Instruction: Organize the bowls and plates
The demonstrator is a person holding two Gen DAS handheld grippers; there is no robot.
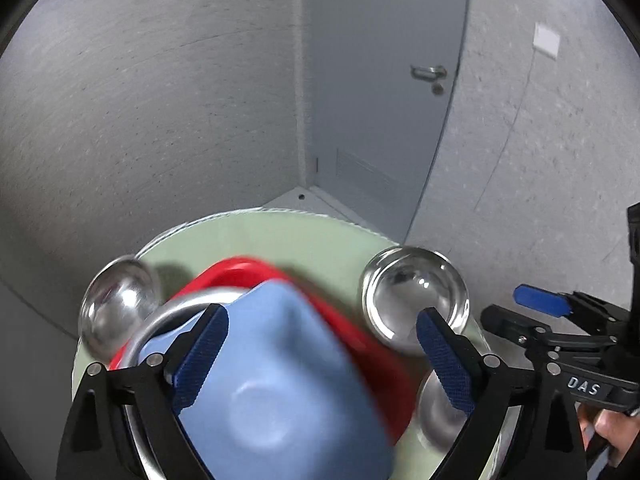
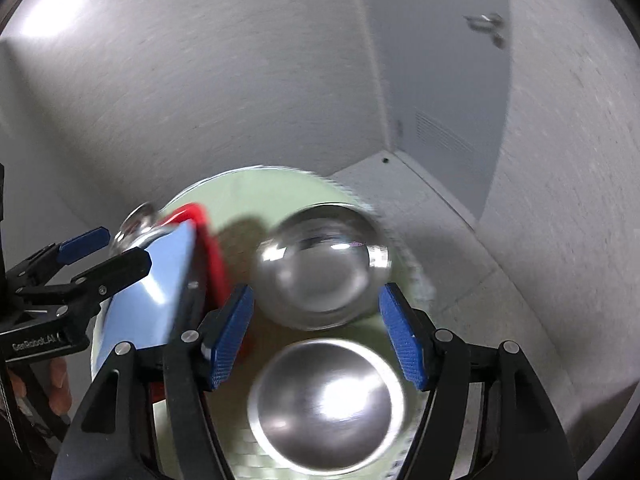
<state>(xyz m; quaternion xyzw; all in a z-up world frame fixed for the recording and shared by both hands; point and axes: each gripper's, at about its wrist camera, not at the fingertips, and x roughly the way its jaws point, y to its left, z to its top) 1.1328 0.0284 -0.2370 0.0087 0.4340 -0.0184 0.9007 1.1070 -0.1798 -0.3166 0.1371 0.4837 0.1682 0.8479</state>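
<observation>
A round pale green table (image 1: 256,240) holds the dishes. My left gripper (image 1: 320,360) is open over a light blue square plate (image 1: 276,384), which lies on a red plate (image 1: 236,272) and a metal dish (image 1: 168,316). Steel bowls stand at the left (image 1: 116,304) and right (image 1: 412,296). My right gripper (image 2: 316,336) is open, with a far steel bowl (image 2: 320,268) just beyond its fingertips and a near steel bowl (image 2: 324,404) below them. The blue plate (image 2: 160,280) and the left gripper (image 2: 84,264) show at its left.
Grey walls meet in a corner behind the table, with a grey door (image 1: 380,80) to the right. The right gripper (image 1: 560,320) and a hand show at the right edge of the left wrist view.
</observation>
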